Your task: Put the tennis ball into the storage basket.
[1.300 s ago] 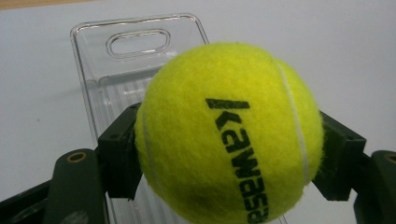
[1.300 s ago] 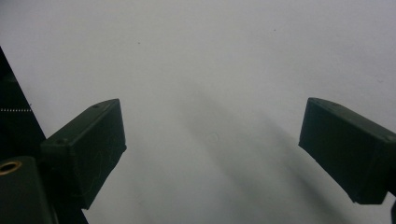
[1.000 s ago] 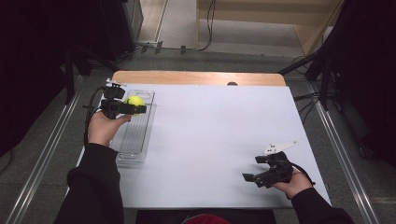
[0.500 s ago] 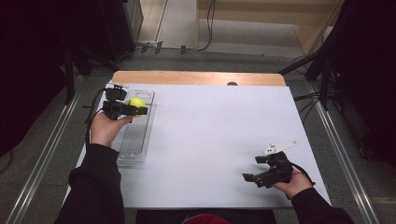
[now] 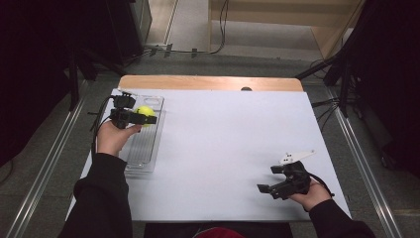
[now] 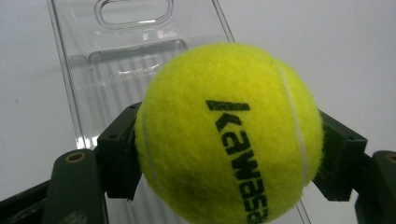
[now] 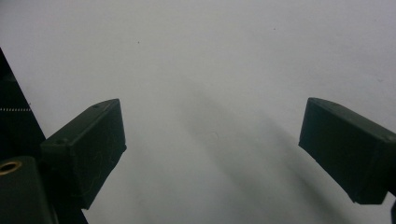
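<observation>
On my feed: left gripper [image 5: 143,118] is clamped on the tennis ball [image 5: 145,112], one black jaw pressed on each side of it. From the left gripper view the ball [image 6: 229,135] sits squarely between the jaws, black lettering facing the camera, white seam curving down both flanks. The ball is over the far end of the clear plastic tray [image 5: 143,148], near its handle cutout [image 6: 131,11]; I can't tell whether it touches the tray floor.

Left hand [image 5: 114,138] wraps the gripper body from below, dark-sleeved forearm running up from the bottom left edge, jaws pointing to the right across the tray. Cable loops off the back toward the table's left edge.

Right gripper [image 5: 270,189] is low at the near right of the white table [image 5: 228,134], well apart from the tray. Right hand [image 5: 309,193] grips it from behind, jaws pointing left. Right gripper view shows its jaws spread wide with bare tabletop [image 7: 210,70] between them, nothing held. Grey plate [image 5: 296,157] sticks out above it.
</observation>
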`<state>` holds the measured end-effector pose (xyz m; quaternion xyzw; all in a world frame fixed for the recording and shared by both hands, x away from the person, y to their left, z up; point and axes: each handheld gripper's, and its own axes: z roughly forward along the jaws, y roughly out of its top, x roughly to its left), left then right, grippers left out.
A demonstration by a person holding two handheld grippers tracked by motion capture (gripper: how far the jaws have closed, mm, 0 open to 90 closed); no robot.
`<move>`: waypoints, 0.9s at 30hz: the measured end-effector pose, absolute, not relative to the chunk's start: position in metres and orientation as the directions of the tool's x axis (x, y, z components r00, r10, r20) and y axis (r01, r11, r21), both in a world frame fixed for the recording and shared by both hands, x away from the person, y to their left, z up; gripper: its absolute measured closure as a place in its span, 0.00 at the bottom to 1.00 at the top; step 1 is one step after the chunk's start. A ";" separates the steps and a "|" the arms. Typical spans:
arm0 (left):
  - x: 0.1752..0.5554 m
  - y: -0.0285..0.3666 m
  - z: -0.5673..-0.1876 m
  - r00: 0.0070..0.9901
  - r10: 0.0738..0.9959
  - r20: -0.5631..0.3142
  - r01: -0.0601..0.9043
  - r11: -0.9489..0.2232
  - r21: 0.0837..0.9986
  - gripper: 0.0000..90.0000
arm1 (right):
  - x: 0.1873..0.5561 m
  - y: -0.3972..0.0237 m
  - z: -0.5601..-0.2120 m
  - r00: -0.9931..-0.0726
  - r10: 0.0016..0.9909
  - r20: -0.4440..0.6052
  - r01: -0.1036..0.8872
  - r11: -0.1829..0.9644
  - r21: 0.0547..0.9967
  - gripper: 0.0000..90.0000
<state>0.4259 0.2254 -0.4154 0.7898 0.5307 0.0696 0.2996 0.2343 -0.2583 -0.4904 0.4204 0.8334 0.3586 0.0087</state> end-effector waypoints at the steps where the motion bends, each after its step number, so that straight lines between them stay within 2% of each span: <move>1: 0.426 0.225 -0.416 0.424 0.884 -0.198 0.797 -0.261 0.544 0.29 | 0.234 -0.258 -0.490 -0.646 0.707 0.287 0.695 0.390 0.604 0.06; 9: 0.427 0.225 -0.417 0.421 0.887 -0.188 0.798 -0.264 0.541 0.27 | 0.234 -0.258 -0.490 -0.648 0.706 0.285 0.693 0.392 0.604 0.06; 17: 0.423 0.227 -0.406 0.426 0.883 -0.195 0.770 -0.241 0.591 0.27 | 0.234 -0.258 -0.490 -0.648 0.706 0.284 0.693 0.393 0.604 0.06; 27: 0.419 0.226 -0.394 0.455 0.858 -0.239 0.759 -0.232 0.609 0.27 | 0.235 -0.258 -0.491 -0.650 0.705 0.284 0.692 0.393 0.606 0.06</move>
